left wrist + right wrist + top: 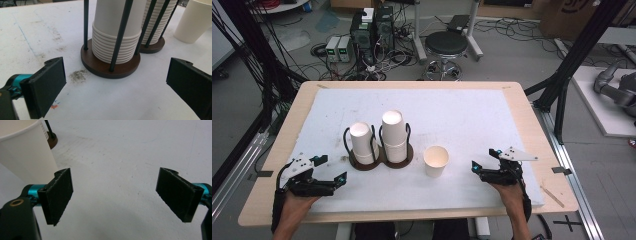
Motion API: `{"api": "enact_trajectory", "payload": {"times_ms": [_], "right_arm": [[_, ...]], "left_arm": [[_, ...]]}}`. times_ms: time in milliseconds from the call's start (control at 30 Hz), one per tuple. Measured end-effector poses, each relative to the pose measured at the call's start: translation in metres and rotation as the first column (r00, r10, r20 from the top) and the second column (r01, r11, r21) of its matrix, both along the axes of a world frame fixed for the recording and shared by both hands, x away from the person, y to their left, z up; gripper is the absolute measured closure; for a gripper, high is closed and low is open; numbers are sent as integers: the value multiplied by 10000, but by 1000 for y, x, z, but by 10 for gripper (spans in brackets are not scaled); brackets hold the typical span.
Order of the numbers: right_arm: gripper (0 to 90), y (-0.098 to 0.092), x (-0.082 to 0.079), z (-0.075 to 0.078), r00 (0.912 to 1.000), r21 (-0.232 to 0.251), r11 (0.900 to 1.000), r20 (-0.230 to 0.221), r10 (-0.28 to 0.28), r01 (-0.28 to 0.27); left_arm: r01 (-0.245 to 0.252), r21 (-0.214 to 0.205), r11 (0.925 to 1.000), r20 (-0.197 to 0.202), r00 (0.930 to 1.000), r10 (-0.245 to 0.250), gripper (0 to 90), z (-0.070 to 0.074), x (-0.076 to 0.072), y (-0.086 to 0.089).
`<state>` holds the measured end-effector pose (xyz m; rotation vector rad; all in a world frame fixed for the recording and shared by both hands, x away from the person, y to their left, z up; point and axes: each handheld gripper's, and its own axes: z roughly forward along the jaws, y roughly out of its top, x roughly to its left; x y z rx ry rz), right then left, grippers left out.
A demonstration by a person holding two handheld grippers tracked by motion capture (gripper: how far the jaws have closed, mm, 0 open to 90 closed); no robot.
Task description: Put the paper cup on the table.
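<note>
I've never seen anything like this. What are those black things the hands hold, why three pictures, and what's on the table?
A person holds a two-jaw claw in each hand: the left claw and the right claw. Both stand open and hold nothing. One picture looks down from above; the other two come from cameras riding on each claw. On the white table cover stand two dark wire holders with stacks of upside-down paper cups, and beside them a single upright cup.

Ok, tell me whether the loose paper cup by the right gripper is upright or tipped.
Upright: the loose paper cup stands on its base on the white mat, open mouth up.
</note>
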<state>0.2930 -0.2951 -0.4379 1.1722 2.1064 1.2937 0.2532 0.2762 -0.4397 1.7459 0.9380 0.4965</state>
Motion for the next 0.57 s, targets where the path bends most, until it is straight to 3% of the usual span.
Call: {"api": "enact_trajectory", "payload": {"times_ms": [567], "right_arm": [[146,-3,-1,-1,9999,78,9999,9,-115,115]], "left_arm": [[40,53,10000,39,10000,-40,23,1,1,-1]]}}
